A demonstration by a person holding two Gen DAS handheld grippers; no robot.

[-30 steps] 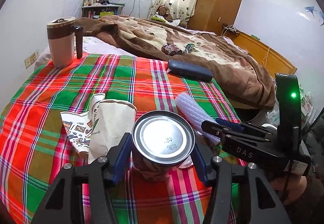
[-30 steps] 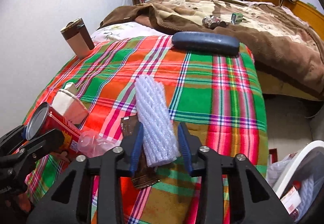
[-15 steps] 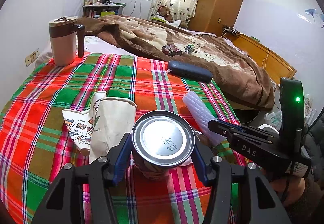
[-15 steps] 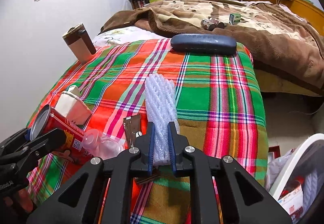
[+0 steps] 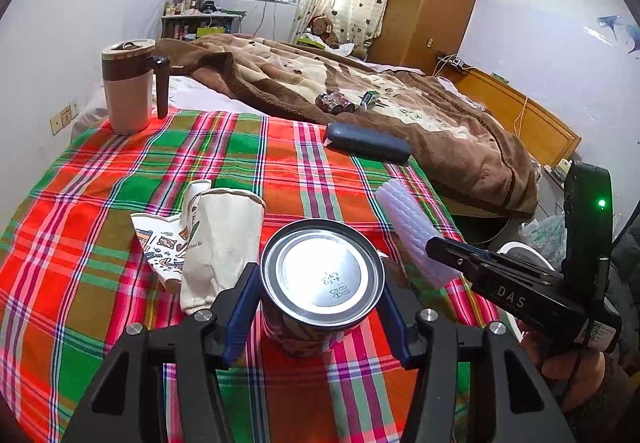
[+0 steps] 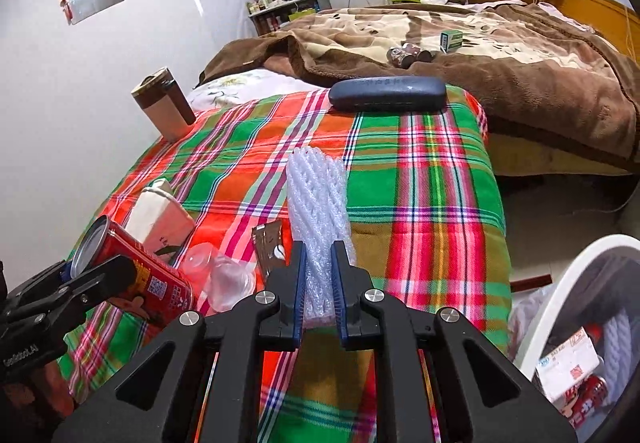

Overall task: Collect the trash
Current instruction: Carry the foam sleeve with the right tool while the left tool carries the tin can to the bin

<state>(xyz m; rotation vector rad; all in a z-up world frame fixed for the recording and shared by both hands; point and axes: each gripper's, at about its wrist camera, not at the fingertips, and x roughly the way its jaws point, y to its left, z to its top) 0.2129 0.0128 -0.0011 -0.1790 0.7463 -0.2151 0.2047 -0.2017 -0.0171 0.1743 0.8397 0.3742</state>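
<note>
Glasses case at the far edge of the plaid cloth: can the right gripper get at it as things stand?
Probably not yet. The right gripper is shut on the foam net, so it is occupied. The path itself looks free: only bare plaid cloth lies between it and the glasses case.

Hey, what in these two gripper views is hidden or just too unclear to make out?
- Bin, right wrist view: cut off by the frame edge, contents partly seen.
- Brown wrapper, right wrist view: partly behind the right gripper.
- Red can, left wrist view: only its end shows, label hidden.
- Shelf items: too small.
</note>
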